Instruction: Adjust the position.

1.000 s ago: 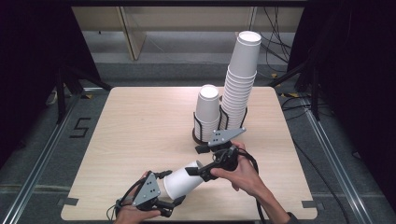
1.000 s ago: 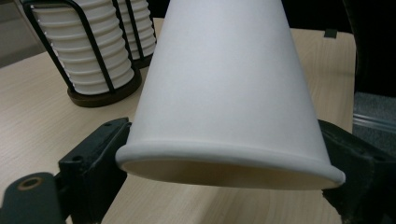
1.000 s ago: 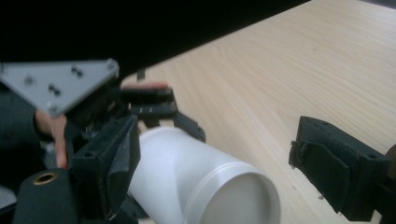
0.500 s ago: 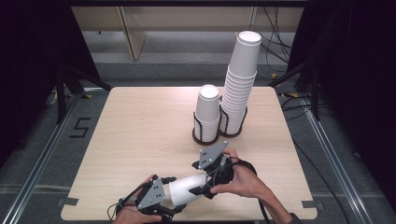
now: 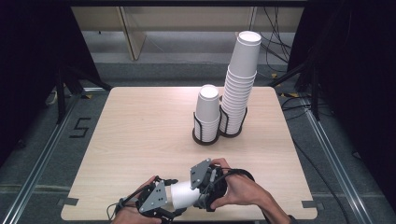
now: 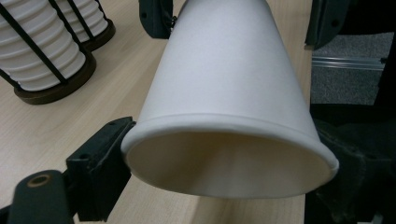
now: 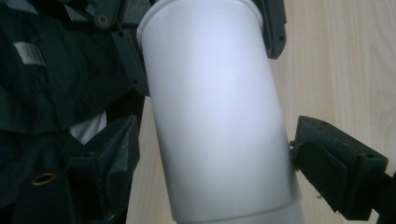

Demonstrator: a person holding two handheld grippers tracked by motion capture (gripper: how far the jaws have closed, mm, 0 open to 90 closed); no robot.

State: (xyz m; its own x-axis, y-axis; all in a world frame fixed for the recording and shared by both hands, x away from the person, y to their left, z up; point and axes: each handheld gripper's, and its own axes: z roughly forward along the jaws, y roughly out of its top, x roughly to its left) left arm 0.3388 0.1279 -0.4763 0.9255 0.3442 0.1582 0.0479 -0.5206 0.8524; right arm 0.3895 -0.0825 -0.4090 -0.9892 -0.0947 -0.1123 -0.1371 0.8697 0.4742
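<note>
Two grippers hold one paper cup [image 5: 183,195] over the near edge of the table [image 5: 140,135].

The left gripper [image 5: 161,205] has just been closing and now clamps the rim end of the cup, which lies on its side. The right gripper [image 5: 205,189] has its jaws pressed on the cup's other end. Two cup stacks [image 5: 233,88] in black holders stand well apart, farther back.
</note>
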